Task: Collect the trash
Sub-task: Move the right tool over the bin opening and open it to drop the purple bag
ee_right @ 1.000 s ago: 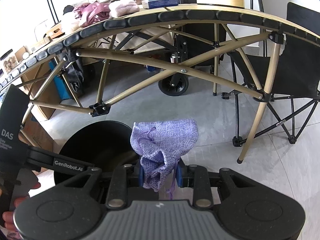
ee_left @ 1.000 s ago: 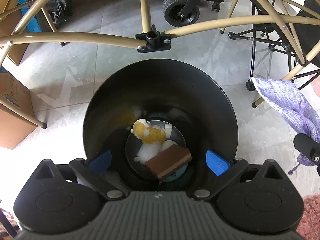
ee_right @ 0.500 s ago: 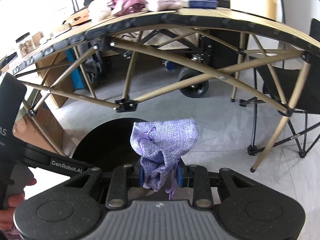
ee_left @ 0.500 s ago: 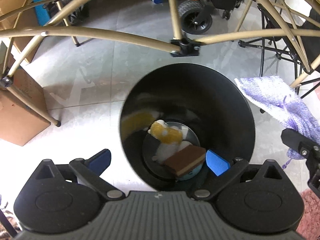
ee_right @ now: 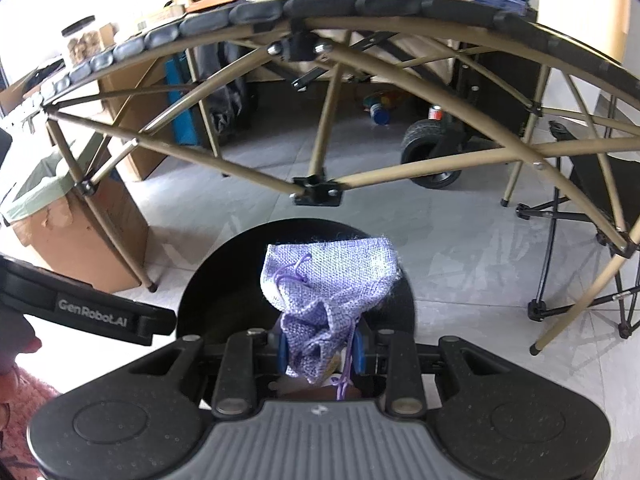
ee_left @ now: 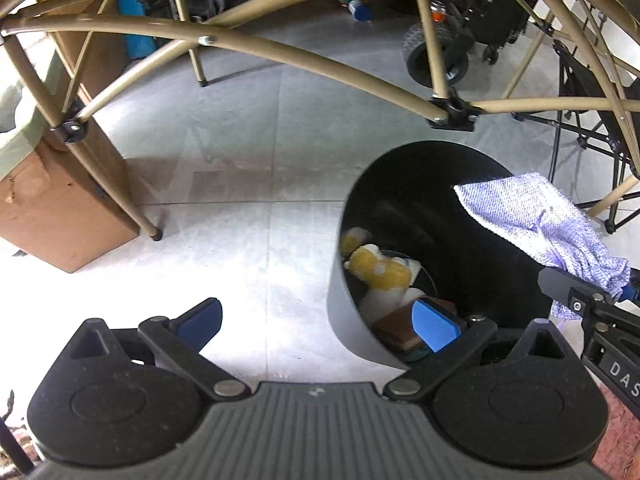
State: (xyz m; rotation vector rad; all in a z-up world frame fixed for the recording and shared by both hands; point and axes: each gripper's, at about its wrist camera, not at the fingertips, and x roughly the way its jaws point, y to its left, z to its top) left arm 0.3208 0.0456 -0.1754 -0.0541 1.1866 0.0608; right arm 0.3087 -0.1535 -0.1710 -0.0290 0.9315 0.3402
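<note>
**Colours and patterns around the black bin**

We see a lavender pouch of coarse woven cloth, flecked purple and white, with a purple drawstring. The pads pinching it are bright blue, and the right gripper body is black and grey. The left gripper has the same blue pads and a ribbed grey base. The bin is glossy black. Inside it lie a yellow and white soft toy and a sponge with brown over tan. The floor is pale grey tile. The table frame is tan with black joints. A cardboard box is brown.
</note>
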